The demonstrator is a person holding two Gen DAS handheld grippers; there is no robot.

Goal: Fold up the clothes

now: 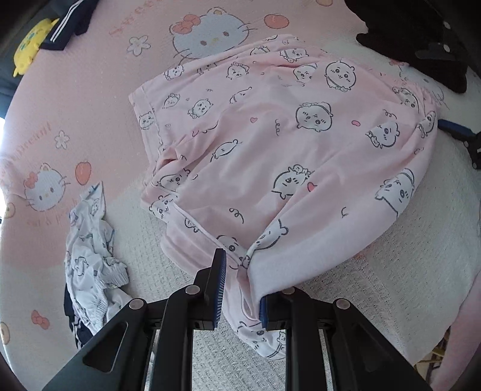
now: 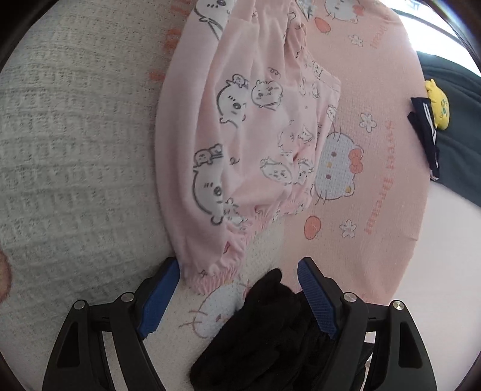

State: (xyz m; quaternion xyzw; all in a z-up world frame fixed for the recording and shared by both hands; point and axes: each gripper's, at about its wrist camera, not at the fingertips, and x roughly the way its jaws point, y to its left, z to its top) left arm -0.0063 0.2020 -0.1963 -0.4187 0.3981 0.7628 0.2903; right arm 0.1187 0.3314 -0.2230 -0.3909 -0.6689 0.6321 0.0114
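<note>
A pink cartoon-cat bedspread carries pink printed pyjamas, a crumpled white garment and black clothing.

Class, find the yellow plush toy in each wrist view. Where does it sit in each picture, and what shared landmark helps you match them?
Left wrist view: yellow plush toy at far upper left, past the blanket's edge.
Right wrist view: the toy at the right edge, on dark fabric.
Shared landmark: the navy striped garment lying right beside it.

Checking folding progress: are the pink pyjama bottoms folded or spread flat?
Partly folded. The pink pyjama bottoms lie doubled over in a rumpled heap, and the left gripper pinches a bunched edge.
</note>
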